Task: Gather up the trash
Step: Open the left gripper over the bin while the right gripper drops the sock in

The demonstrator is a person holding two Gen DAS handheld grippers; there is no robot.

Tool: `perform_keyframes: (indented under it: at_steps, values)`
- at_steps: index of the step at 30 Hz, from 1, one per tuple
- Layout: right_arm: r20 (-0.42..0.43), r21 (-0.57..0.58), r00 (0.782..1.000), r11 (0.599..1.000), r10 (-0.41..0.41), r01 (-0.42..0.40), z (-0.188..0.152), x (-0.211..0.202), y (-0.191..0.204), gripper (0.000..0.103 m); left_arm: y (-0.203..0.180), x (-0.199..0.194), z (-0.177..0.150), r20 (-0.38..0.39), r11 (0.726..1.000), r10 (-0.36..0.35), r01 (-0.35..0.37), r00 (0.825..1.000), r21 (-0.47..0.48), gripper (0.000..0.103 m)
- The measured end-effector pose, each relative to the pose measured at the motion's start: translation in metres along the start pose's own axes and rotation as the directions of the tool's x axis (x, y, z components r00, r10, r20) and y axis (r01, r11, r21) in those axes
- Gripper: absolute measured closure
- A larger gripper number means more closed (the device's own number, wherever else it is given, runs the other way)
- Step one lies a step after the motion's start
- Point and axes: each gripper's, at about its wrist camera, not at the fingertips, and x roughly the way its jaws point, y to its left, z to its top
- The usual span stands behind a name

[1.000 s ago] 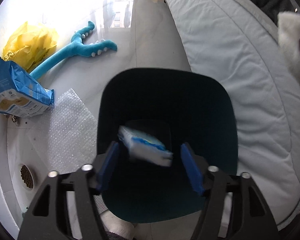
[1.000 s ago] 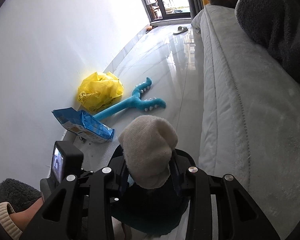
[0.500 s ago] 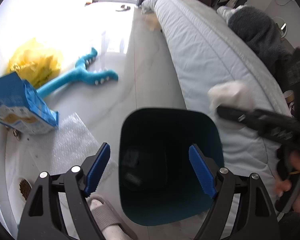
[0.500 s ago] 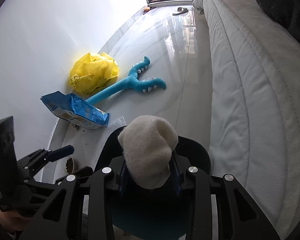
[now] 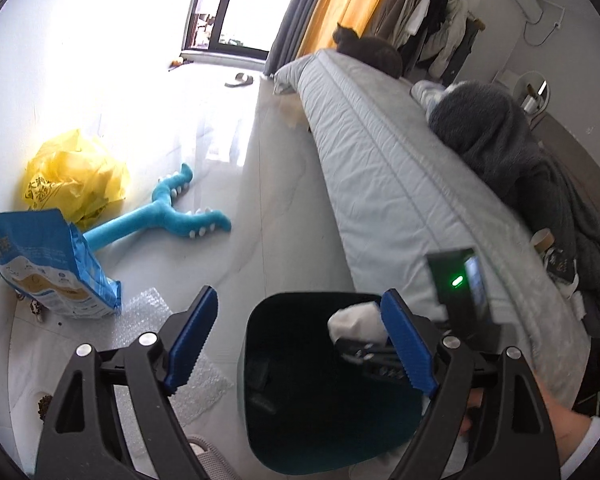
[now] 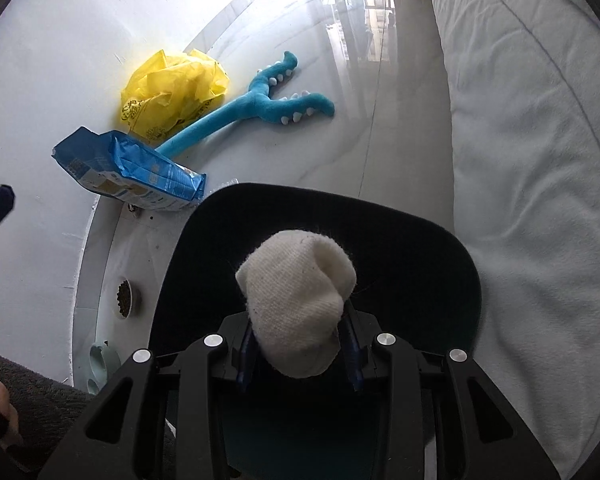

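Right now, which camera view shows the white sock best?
The right wrist view. There the white sock fills the middle, clamped in the right gripper above the dark bin. In the left wrist view the white sock is small and partly hidden behind a blue finger.

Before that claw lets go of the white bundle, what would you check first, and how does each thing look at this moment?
1. White sock bundle gripped by the right claw: ok, pinched on both sides.
2. Bundle over the dark bin opening: ok, in the right view; the left view also shows it above the bin.
3. Left claw out of the drop path: ok, open and empty, its fingers straddling the bin in its own view.
4. Room inside the bin: cannot tell, the interior is too dark, only a few dim shapes show.
5. Trash left on the floor: not ok, blue bag, yellow plastic bag and bubble wrap are uncollected.
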Motion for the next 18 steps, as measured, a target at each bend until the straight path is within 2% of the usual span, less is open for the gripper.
perform_keyframes:
  at_steps: [3, 6, 9, 16, 18]
  values:
    - [-0.02, -0.008, 1.0, 1.0, 0.004, -0.004, -0.002, 0.007, 0.002, 0.066, -0.008, -0.011, 0.007, 0.043, 1.0, 0.001, -0.002, 0.999, 0.028, 0.017]
    - [-0.029, -0.019, 1.0, 1.0, 0.007, -0.007, -0.003, 0.012, 0.006, 0.051, -0.021, -0.023, 0.014, 0.097, 0.997, 0.001, -0.008, 0.995, 0.074, 0.017]
    - [-0.039, -0.044, 0.999, 0.999, -0.005, 0.003, -0.005, 0.013, 0.011, 0.049, -0.034, -0.034, 0.021, 0.14, 0.993, -0.017, 0.001, 0.99, 0.114, 0.017]
    - [-0.008, -0.055, 1.0, 0.999, -0.002, 0.002, -0.007, -0.004, 0.01, 0.035, -0.055, -0.054, 0.029, 0.226, 0.982, -0.018, -0.024, 0.974, 0.185, 0.016]
    - [0.008, -0.063, 1.0, 0.998, -0.002, 0.003, -0.009, -0.013, 0.011, 0.034, -0.062, -0.061, 0.031, 0.255, 0.981, -0.024, -0.026, 0.967, 0.194, 0.013]
